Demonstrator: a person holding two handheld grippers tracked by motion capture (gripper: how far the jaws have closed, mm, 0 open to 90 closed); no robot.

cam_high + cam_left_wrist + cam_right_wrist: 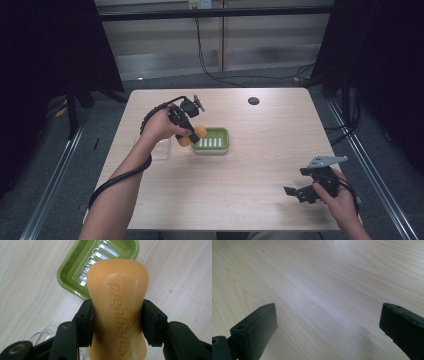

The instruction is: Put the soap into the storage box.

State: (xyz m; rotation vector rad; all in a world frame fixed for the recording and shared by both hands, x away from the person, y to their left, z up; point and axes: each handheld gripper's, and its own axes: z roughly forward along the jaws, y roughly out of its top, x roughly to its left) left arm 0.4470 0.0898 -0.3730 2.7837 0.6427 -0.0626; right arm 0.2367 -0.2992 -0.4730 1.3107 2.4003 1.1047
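My left claw [117, 322] squeezes the orange soap [117, 305] just over the green dish [72, 270] mid-table, so I think I lower it in next; right claw [307, 189] waits open

light: soft, even, probably overhead | table [260, 165] bright, surroundings past its left and right edges nearly black | glare: pale sheen on wood, right gripper view | shadows: faint | focus: high view soft, close-ups slightly blurred

Bare forearms, no sleeves; left gripper [186, 120] black with a ribbed cable (screws on blocky fingers [83, 323]), right gripper [312, 185] grey-plated.
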